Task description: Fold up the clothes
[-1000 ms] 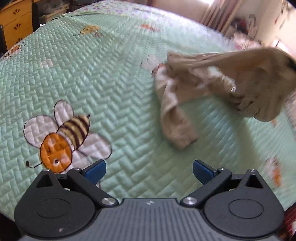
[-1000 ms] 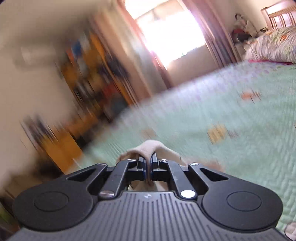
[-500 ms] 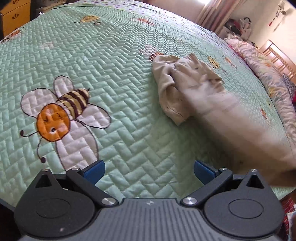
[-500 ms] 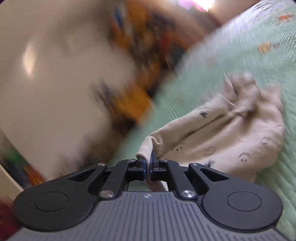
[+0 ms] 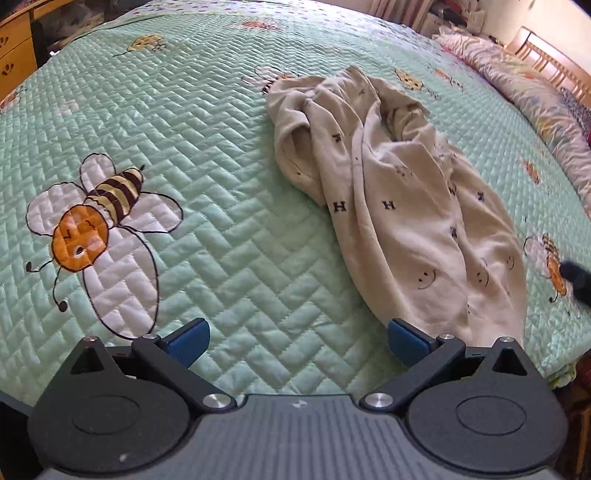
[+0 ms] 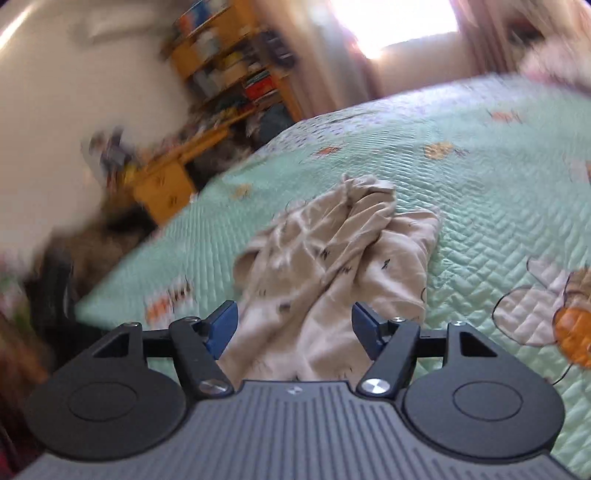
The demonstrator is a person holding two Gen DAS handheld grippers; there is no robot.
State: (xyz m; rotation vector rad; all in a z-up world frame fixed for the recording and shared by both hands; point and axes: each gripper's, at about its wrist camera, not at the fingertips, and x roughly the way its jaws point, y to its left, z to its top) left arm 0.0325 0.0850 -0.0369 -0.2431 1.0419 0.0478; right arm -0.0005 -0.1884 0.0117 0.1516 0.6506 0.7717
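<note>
While the crumpled beige printed garment [image 5: 402, 199] lies on the green quilted bedspread [image 5: 207, 155], the left gripper [image 5: 297, 338] hovers wide open beside it; the right gripper [image 6: 293, 325], also spread, holds nothing above its near end.

Mint green quilt [image 5: 221, 155] with a herringbone stitch covers the whole bed, and there's a big bee [image 5: 96, 221] sewn on near its left edge, plus smaller bees and bugs scattered toward the far side. A floral pillow [image 5: 532, 92] lies along the quilt's far right edge with a wooden headboard [image 5: 546, 62] behind it. Off the bed there's an orange dresser [image 5: 14, 55], a blurry bookshelf [image 6: 236, 66] and a bright window [image 6: 399, 26].
</note>
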